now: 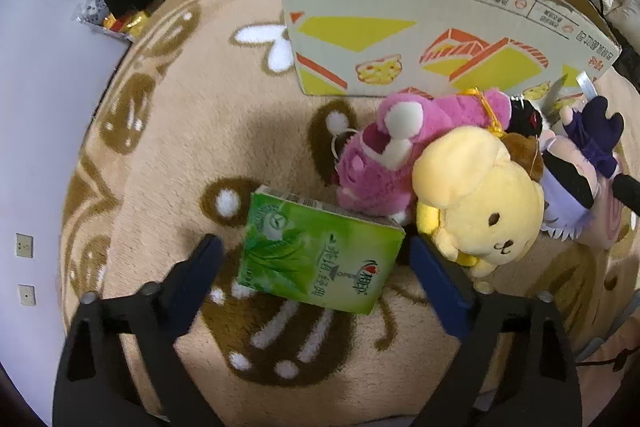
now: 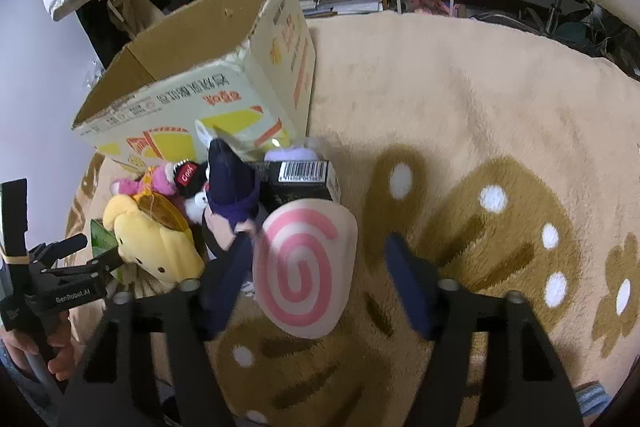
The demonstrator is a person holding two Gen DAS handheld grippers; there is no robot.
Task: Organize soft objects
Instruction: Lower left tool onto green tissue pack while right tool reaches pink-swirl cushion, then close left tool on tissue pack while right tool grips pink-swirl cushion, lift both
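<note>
Cardboard box [image 1: 420, 39] upright on rug [image 1: 180, 147], interior hidden; left claw [image 1: 312, 259] straddling green tissue pack [image 1: 320, 255], not yet pinching. Right wrist: box [image 2: 192, 67] interior unclear; right claw [image 2: 320, 279] around swirl cushion [image 2: 304, 267], contact unclear.

Both views are taken from close above the rug [image 1: 248, 131], tilted steeply down along each gripper's fingers. The left wrist view is faced toward the cardboard box [image 1: 420, 39]; the right wrist view is set further right. The box and yellow plush [image 2: 154, 247] are shared by both.
</note>
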